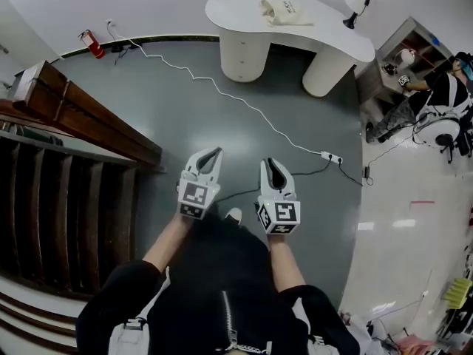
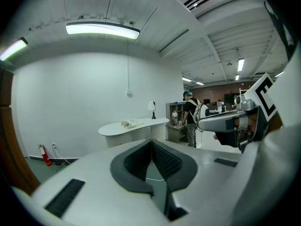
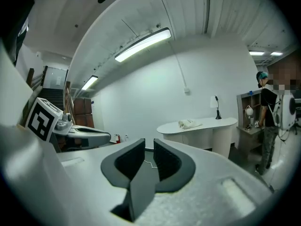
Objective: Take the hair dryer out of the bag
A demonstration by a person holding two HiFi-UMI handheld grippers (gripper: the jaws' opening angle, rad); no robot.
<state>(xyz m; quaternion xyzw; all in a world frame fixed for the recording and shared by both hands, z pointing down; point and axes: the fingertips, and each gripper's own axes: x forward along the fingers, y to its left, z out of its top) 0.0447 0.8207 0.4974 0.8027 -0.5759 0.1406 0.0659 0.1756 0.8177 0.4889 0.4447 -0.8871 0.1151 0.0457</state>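
Note:
A cream cloth bag (image 1: 284, 11) lies on the curved white table (image 1: 325, 35) far across the room; it also shows as the bag (image 2: 129, 123) in the left gripper view and the bag (image 3: 189, 123) in the right gripper view. No hair dryer shows in any view. My left gripper (image 1: 214, 152) is held at waist height over the grey floor, its jaws shut together with nothing in them (image 2: 151, 141). Beside it my right gripper (image 1: 272, 163) has a narrow gap between its jaws (image 3: 149, 142) and holds nothing. Both point toward the table.
A white cord runs across the floor to a power strip (image 1: 330, 157). A wooden stair rail (image 1: 89, 117) stands at my left, a fire extinguisher (image 1: 92, 44) by the wall. A lamp (image 1: 355, 6) stands on the table. A person (image 1: 436, 102) is by shelves at right.

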